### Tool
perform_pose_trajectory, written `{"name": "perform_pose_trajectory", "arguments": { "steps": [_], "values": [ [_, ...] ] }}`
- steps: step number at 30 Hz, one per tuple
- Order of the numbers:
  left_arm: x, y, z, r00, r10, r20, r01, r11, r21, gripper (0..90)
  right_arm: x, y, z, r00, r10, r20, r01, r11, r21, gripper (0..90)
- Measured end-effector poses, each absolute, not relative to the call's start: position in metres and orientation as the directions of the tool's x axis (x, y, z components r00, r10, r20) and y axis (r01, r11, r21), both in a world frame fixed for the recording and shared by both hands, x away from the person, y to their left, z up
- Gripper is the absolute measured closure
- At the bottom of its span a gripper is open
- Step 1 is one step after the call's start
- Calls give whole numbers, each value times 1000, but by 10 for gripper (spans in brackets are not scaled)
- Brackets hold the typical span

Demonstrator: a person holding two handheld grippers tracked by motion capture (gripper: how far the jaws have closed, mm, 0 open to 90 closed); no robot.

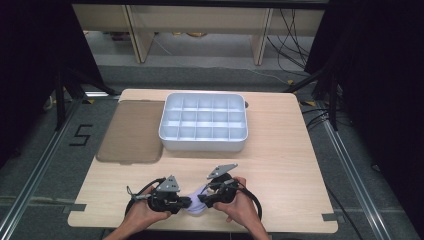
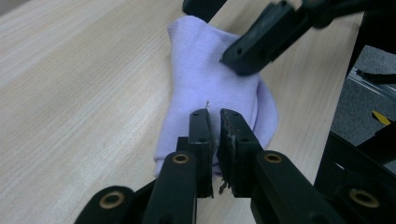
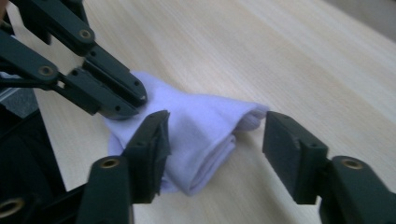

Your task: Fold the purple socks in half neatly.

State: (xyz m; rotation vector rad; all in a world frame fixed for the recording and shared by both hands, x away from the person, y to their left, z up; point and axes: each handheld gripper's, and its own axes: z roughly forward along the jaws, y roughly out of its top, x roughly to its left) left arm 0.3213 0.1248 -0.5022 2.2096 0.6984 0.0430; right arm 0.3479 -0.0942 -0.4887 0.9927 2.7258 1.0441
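Sitting toward the far middle of the tabletop (image 1: 280, 150), a white divided tray (image 1: 203, 123) shows a grid of small compartments, and every cell that can be seen holds nothing. Just to its left lies a flat brown mat (image 1: 132, 131), its right edge touching or tucked just under the tray's side; which of the two cannot be told.

Near the front edge of the tabletop, between the person's two hands, lies a pale lilac sock (image 1: 198, 201), folded over on itself. In the high view its long axis runs roughly front to back with a slight slant, one end toward the tray and the other toward the person. In the right gripper view the folded layers of the sock (image 3: 205, 135) show as stacked edges on the side facing the camera.

The left tool (image 1: 189, 202), held in the left hand (image 1: 142, 212), has its jaws drawn together on the near end of the sock (image 2: 210, 84); in the left gripper view a thin edge of fabric sits pinched between them at the left tool (image 2: 218, 135). The right tool (image 1: 202, 200), held in the right hand (image 1: 237, 205), has its jaws spread wide; in the right gripper view the right tool (image 3: 212, 135) straddles the sock with space at both sides, and whether either jaw touches the cloth cannot be told.
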Motion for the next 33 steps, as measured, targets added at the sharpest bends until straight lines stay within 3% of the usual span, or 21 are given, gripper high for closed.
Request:
{"name": "perform_pose_trajectory", "arguments": {
  "steps": [5, 22, 26, 33],
  "values": [
    [321, 125, -503, 844, 497, -202, 475, -517, 713, 819, 355, -90, -495, -788, 584, 195, 574, 583, 575, 370],
    [324, 130, -504, 843, 479, -246, 494, -506, 707, 803, 360, -98, -505, -779, 510, 366, 620, 535, 574, 641],
    [321, 133, -502, 847, 462, -263, 494, -501, 710, 698, 359, -97, -504, -789, 501, 357, 606, 537, 586, 695],
    [317, 161, -493, 800, 536, -271, 530, -420, 736, 543, 353, -95, -502, -780, 521, 347, 614, 530, 585, 717]
  ]
}}
